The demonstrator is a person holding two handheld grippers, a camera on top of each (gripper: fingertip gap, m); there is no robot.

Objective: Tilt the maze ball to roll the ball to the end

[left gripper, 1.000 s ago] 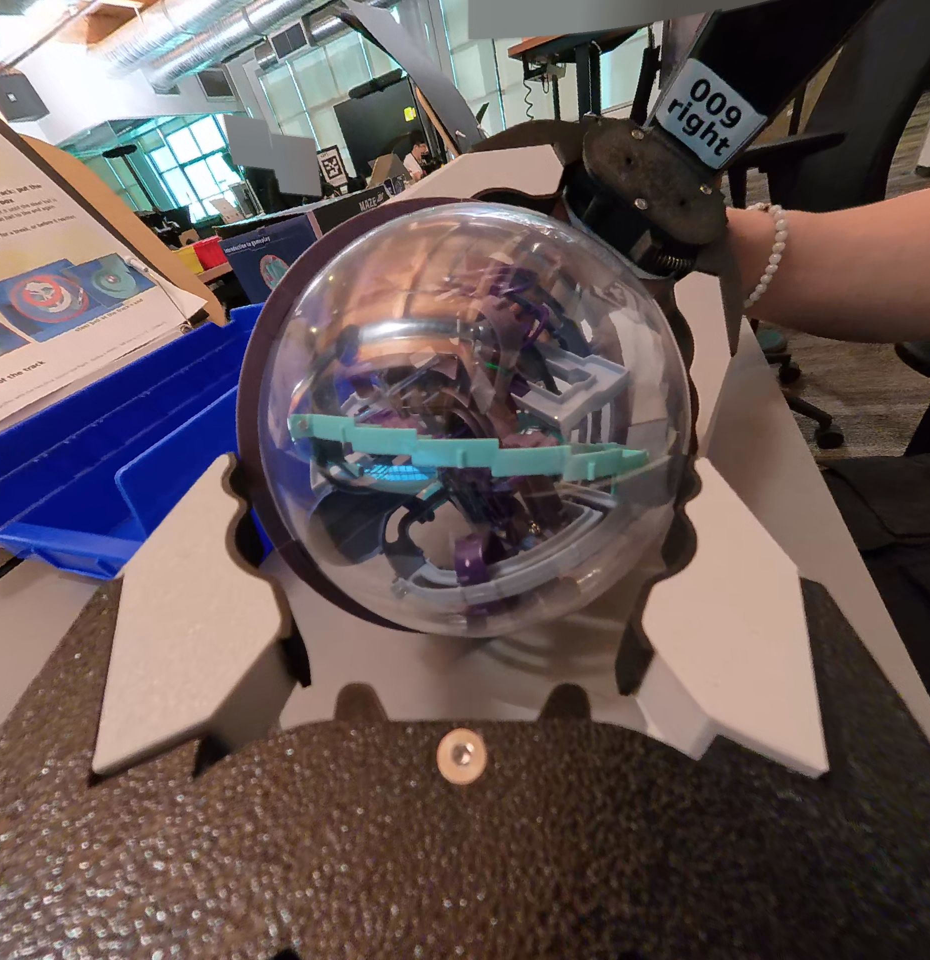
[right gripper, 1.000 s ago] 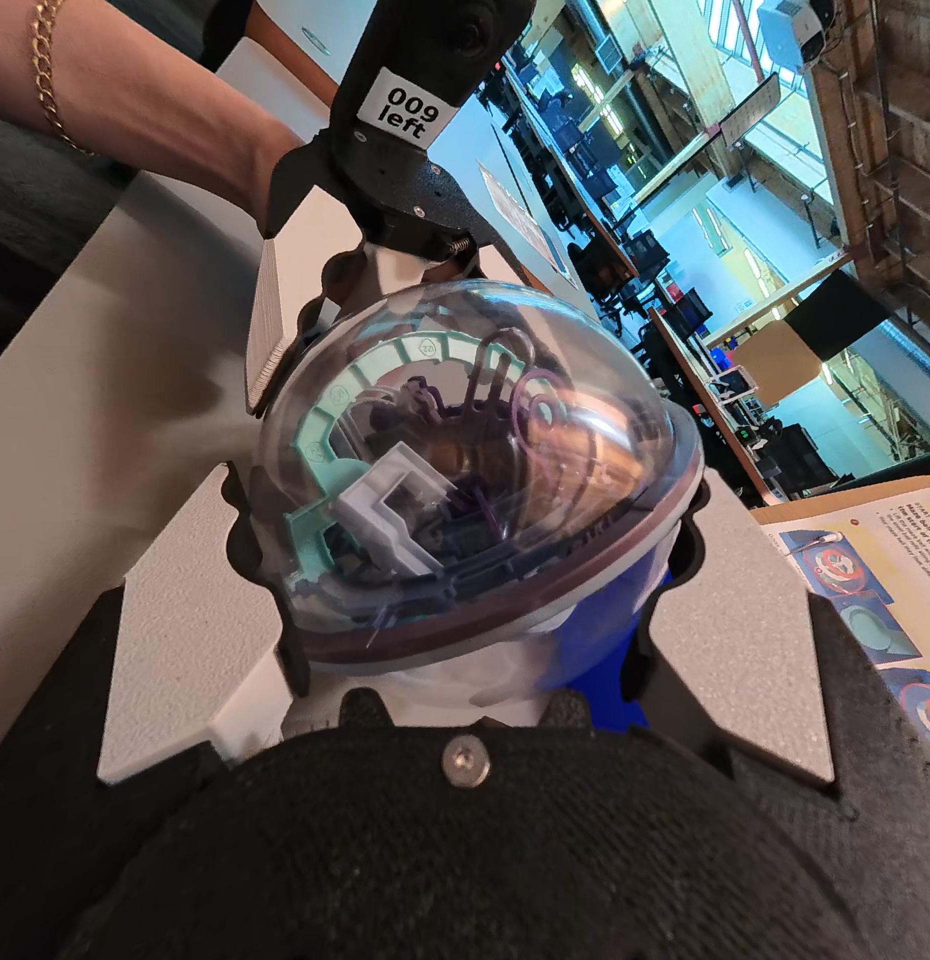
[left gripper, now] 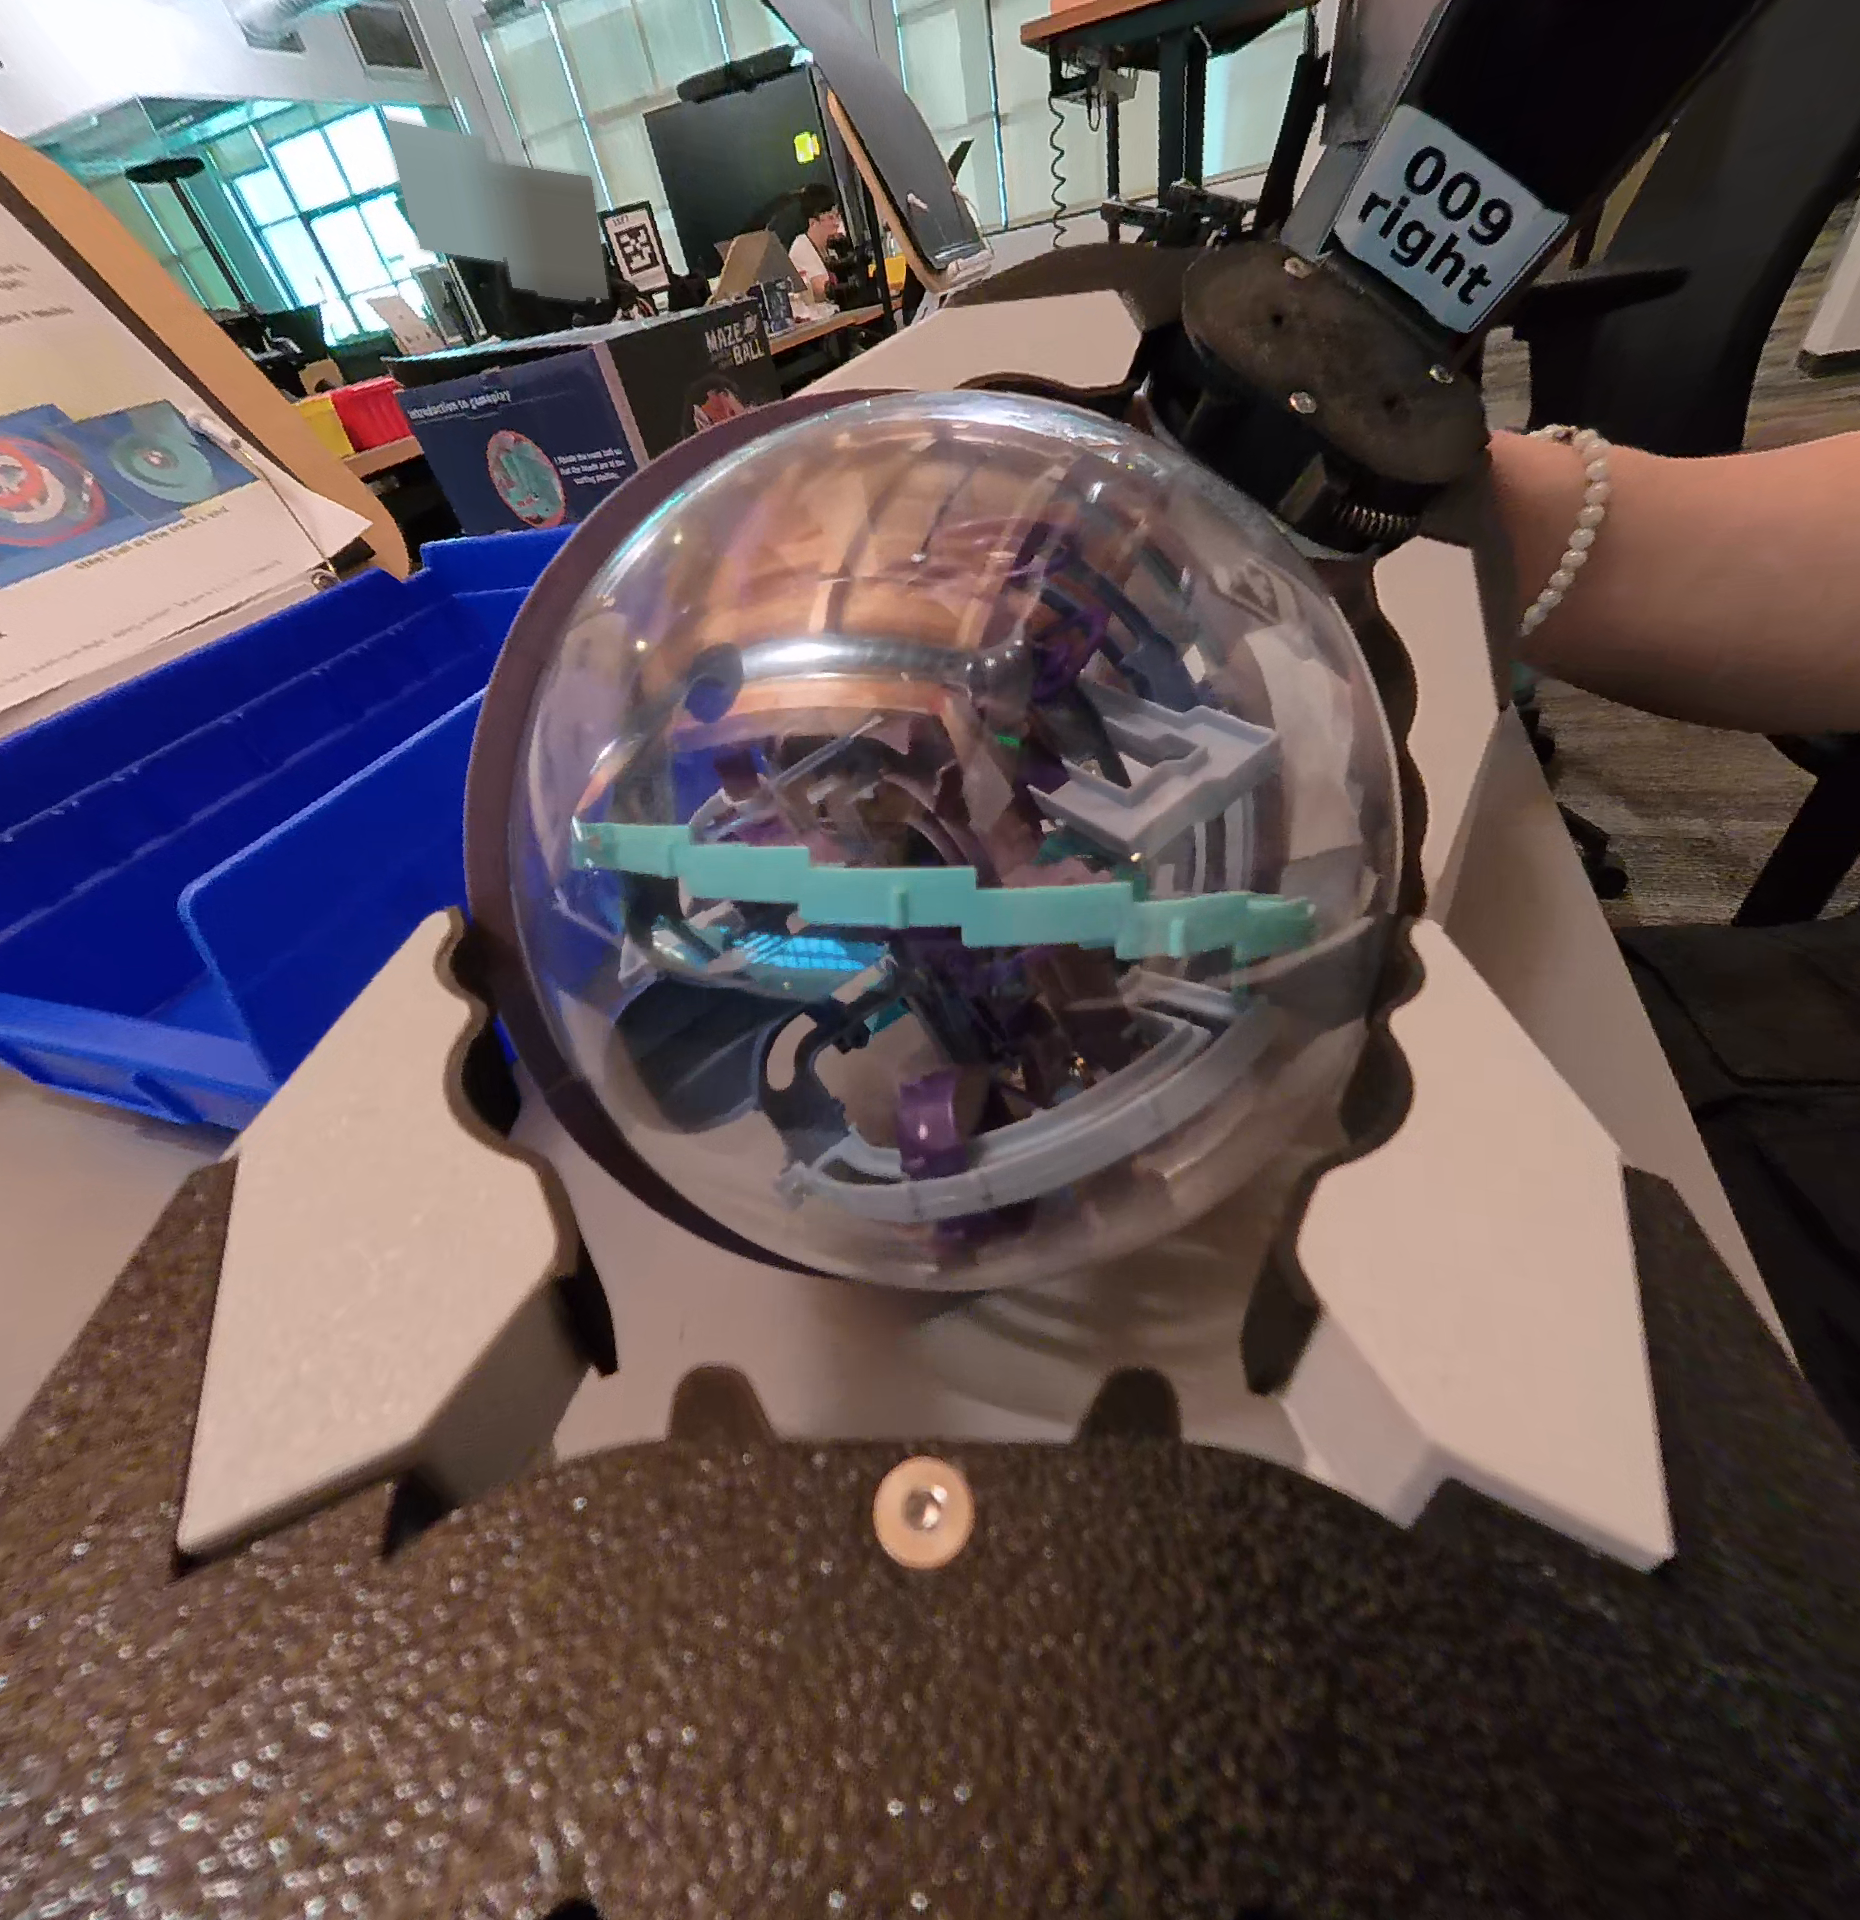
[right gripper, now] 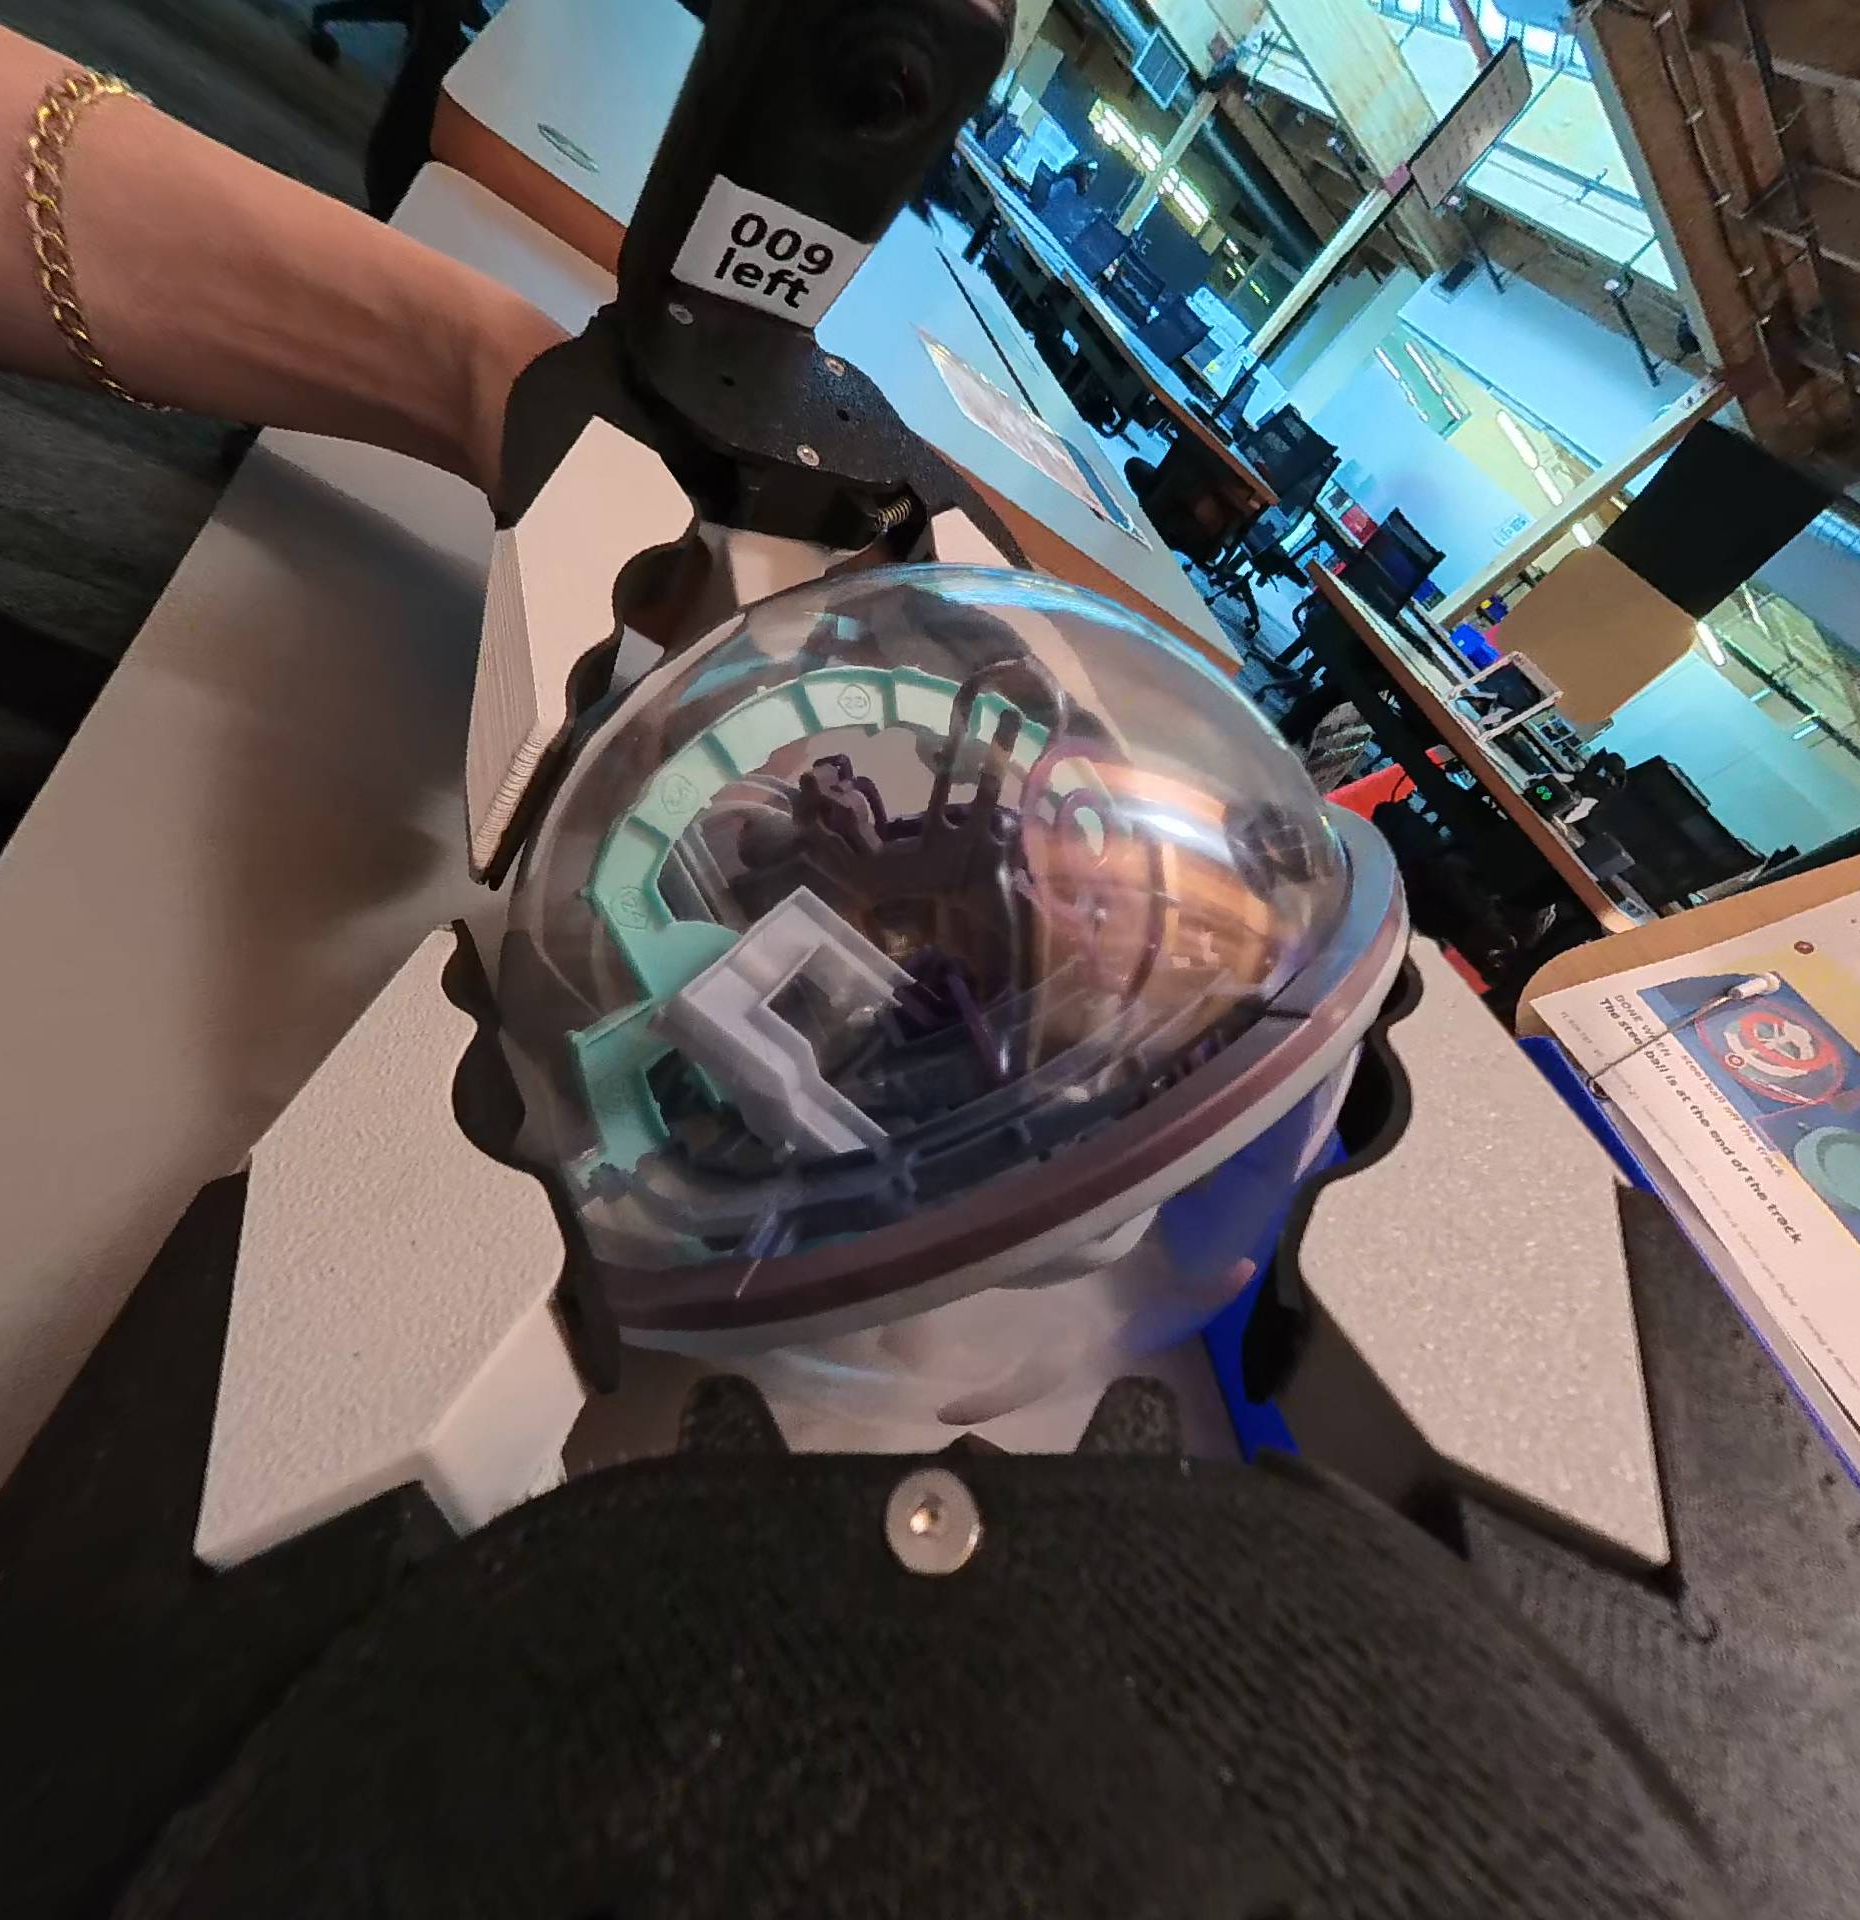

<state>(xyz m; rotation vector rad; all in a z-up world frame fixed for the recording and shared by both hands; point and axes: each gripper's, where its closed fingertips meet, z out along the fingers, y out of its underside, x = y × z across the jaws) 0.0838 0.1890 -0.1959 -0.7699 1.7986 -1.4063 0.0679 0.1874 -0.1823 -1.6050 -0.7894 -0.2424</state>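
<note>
Black pebbled tongs point(left gripper: 931, 935) with pale grey fingers point(left gripper: 386, 1195), silver screw, white labels; pearl and gold-chain bracelets

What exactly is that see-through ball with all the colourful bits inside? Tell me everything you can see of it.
The maze ball is a clear, glossy plastic sphere with a dark band round its middle. Inside twist mint-green stepped, grey and purple tracks. It sits between the grey fingers of the left hand-held gripper, and the right hand-held gripper clasps it from the opposite side, scalloped dark pads against the shell. A white table and blue bin lie behind. The small rolling ball inside cannot be made out.
</note>
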